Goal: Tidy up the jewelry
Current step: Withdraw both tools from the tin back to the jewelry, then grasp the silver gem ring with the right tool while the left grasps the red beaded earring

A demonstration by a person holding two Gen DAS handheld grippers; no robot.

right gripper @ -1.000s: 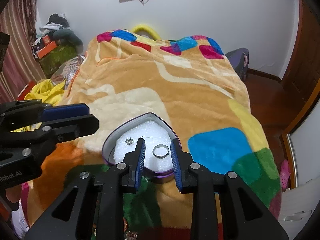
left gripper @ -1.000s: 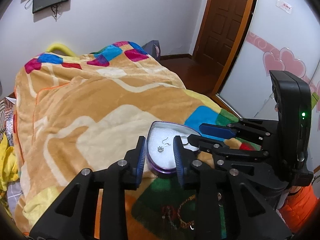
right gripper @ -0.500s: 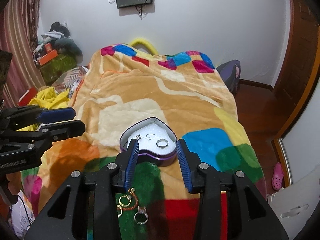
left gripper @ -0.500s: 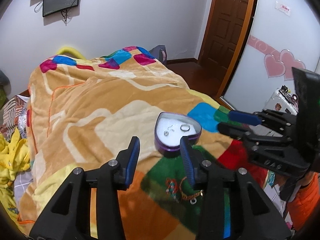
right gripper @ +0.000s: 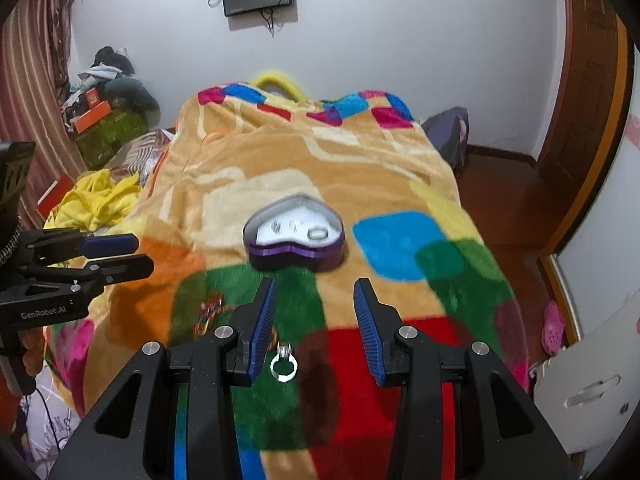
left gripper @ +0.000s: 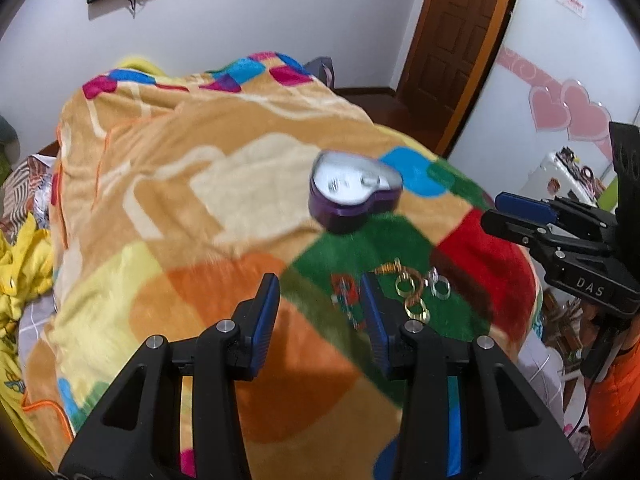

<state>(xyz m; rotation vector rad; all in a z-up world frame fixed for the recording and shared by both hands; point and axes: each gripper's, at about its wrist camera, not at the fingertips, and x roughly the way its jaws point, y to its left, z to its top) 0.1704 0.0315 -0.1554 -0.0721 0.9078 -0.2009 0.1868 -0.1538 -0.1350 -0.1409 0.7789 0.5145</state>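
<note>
A purple heart-shaped tin (left gripper: 354, 194) with a white lining sits on the blanket; it also shows in the right wrist view (right gripper: 295, 240) and holds a silver ring (right gripper: 318, 233) and small earrings (right gripper: 276, 225). Loose gold rings (left gripper: 412, 294) and a clear ring (left gripper: 440, 288) lie on the green patch near me, beside a beaded bracelet (left gripper: 346, 296). A silver ring (right gripper: 283, 364) lies between my right fingers. My left gripper (left gripper: 322, 312) is open and empty above the blanket. My right gripper (right gripper: 314, 320) is open and empty, short of the tin.
The patchwork blanket (right gripper: 304, 160) covers the bed. Yellow clothes (right gripper: 96, 200) and boxes (right gripper: 96, 116) lie at the left. A wooden door (left gripper: 452, 40) and bare floor (right gripper: 500, 184) are at the right. A white cabinet with pink hearts (left gripper: 560, 108) stands by the door.
Both grippers have pulled back from the tin and opened wider. The tin now looks farther off, and the loose rings on the green patch have come into view.
</note>
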